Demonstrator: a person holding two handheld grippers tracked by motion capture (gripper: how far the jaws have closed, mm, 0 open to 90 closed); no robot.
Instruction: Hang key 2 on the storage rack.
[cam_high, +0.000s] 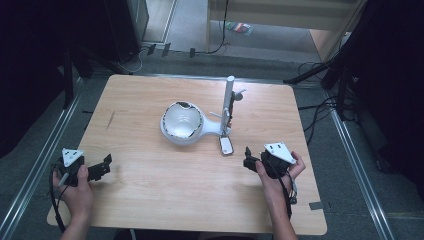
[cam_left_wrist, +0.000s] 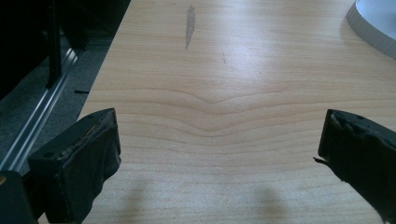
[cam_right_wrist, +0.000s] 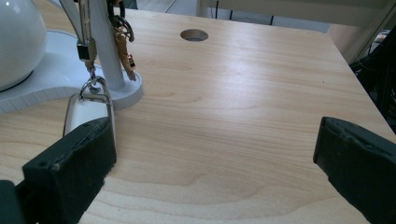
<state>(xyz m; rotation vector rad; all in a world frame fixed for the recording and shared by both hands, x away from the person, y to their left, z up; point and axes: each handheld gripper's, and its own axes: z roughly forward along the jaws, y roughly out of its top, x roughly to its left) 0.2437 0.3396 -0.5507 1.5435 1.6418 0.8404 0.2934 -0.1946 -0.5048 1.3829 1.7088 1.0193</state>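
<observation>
I am just starting; both my left gripper (cam_high: 102, 167) and right gripper (cam_high: 248, 161) have jaws wide apart, holding nothing; the key tag (cam_high: 226, 145) hangs at the white stand (cam_high: 228, 102) on the bench (cam_high: 150, 190); next I think I reach right for it.

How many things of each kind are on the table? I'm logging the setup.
White bowl-and-post stand: 1
Key tag with metal frame: 1
Gold clasp on the post: 1
Hand-held grippers: 2, left gripper, right gripper
Total: 5
</observation>
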